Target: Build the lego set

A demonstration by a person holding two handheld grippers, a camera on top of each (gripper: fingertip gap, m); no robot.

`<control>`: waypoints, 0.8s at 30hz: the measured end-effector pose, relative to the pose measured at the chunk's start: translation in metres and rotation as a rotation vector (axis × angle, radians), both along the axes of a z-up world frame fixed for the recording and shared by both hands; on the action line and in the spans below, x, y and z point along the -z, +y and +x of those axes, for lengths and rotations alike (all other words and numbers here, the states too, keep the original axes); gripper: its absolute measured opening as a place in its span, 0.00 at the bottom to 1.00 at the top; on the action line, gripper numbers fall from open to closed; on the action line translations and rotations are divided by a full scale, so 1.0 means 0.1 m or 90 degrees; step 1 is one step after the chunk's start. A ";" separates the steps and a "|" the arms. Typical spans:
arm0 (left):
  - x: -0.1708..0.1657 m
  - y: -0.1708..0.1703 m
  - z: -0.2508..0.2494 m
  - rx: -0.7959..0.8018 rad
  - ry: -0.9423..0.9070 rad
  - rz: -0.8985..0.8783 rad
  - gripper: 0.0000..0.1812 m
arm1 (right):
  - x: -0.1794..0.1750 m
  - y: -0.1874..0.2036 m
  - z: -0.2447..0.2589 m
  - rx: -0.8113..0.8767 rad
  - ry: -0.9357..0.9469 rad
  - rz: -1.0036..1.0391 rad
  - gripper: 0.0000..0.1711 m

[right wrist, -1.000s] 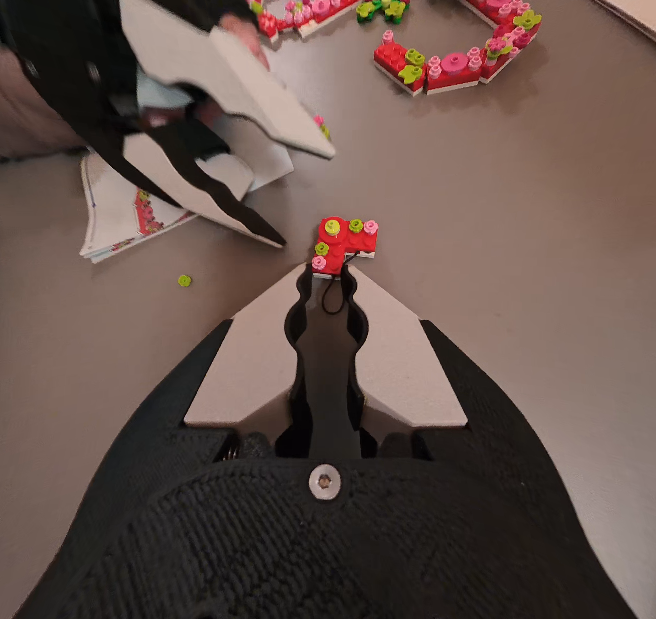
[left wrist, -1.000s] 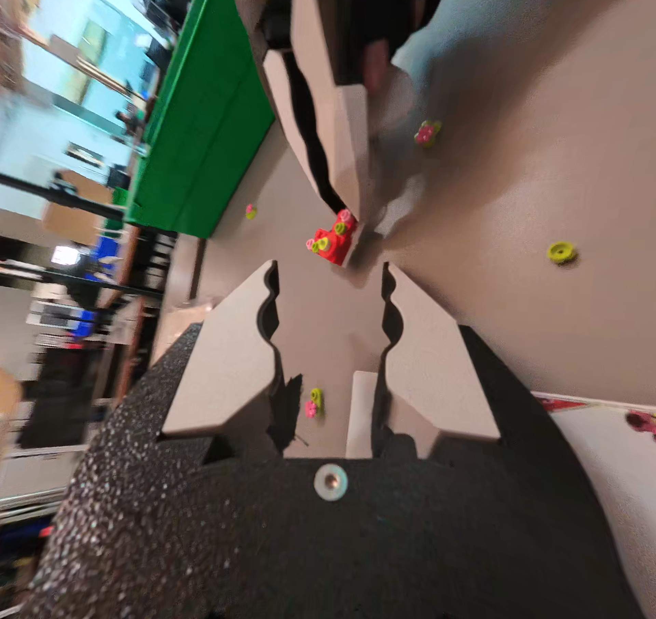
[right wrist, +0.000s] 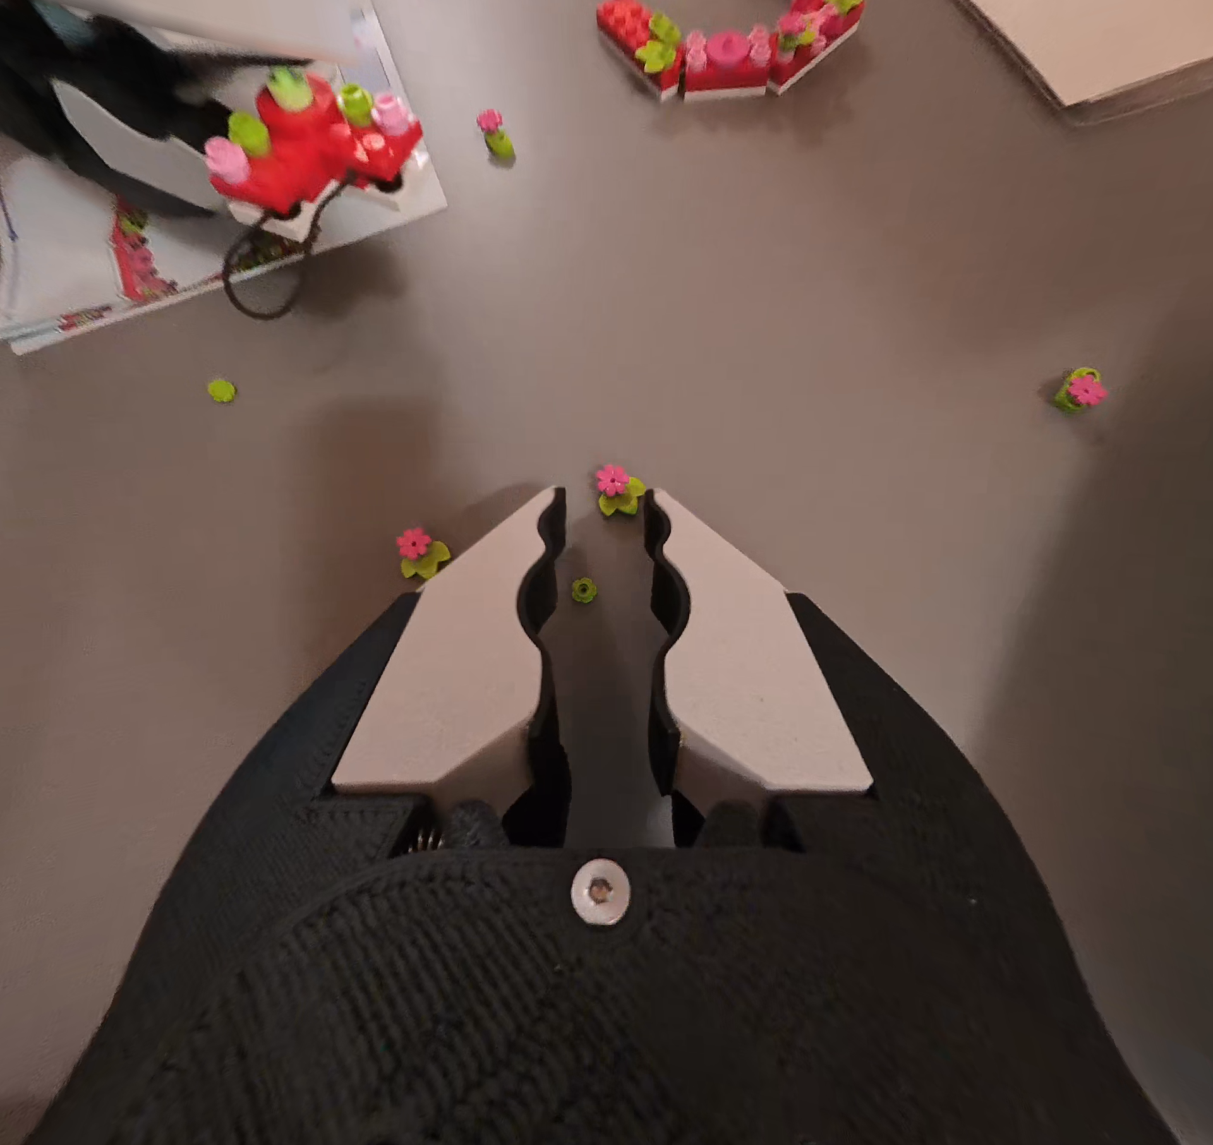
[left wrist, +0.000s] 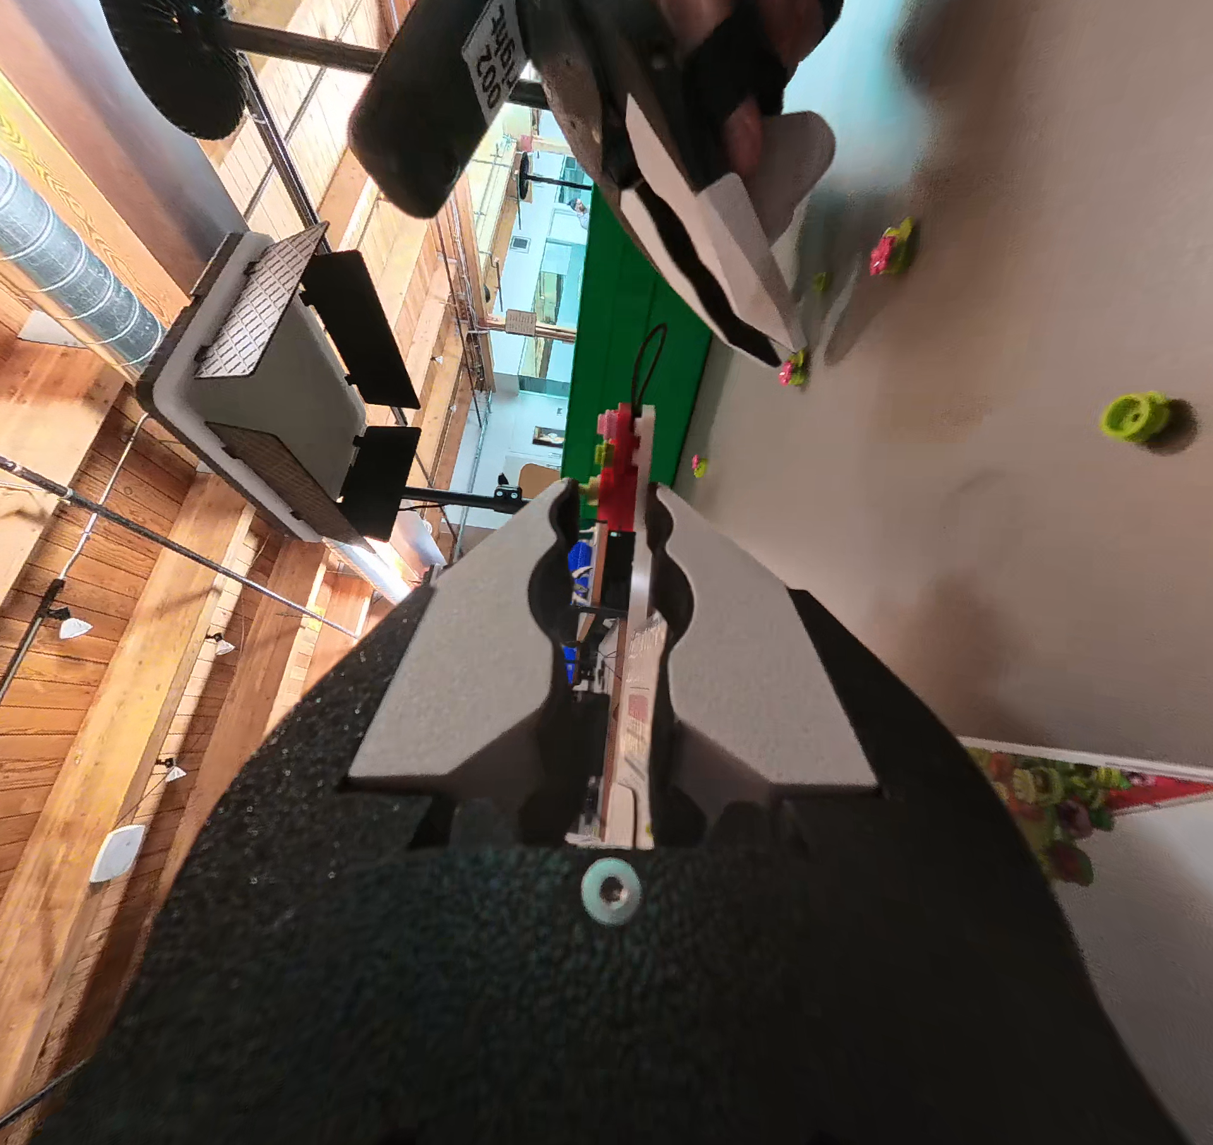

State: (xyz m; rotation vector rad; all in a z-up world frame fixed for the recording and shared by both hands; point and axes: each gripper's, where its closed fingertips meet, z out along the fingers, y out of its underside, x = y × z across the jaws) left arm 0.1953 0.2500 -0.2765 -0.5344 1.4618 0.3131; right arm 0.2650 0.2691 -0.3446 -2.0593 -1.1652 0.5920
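Crisply studded red brick assembly (left wrist: 617, 490); glossy plastic

Both grippers share one build: the left gripper (left wrist: 610, 503) and right gripper (right wrist: 604, 497) have pale grey wedge fingers with wavy black inner pads, textured black bodies, one silver screw each.

Bare table (right wrist: 820, 300) ahead – loose flower pieces (right wrist: 617, 490) flank right tool (right wrist: 604, 497)
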 end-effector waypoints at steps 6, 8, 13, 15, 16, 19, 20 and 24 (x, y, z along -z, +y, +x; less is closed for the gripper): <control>0.02 -0.02 0.01 0.014 0.000 -0.011 0.09 | 0.05 0.04 0.02 0.006 -0.014 0.010 0.10; 0.04 -0.02 0.02 0.016 0.004 -0.017 0.10 | 0.06 0.07 0.07 0.018 -0.025 0.016 0.09; 0.05 -0.01 0.02 0.019 0.005 -0.029 0.10 | 0.03 0.20 0.22 0.072 -0.032 0.043 0.07; 0.04 0.00 0.02 0.019 0.002 -0.031 0.10 | -0.01 0.13 0.14 0.045 0.000 0.025 0.09; 0.04 -0.01 0.02 0.020 -0.001 -0.032 0.10 | -0.02 0.09 0.10 0.033 0.016 0.011 0.10; 0.03 -0.01 0.02 0.020 -0.002 -0.029 0.10 | -0.01 0.06 0.03 0.032 0.032 -0.013 0.13; 0.03 -0.01 0.02 0.020 0.000 -0.028 0.10 | 0.01 0.06 0.03 0.033 0.025 -0.012 0.13; 0.04 -0.02 0.03 0.021 0.004 -0.023 0.10 | 0.05 0.06 -0.01 0.029 0.006 0.000 0.11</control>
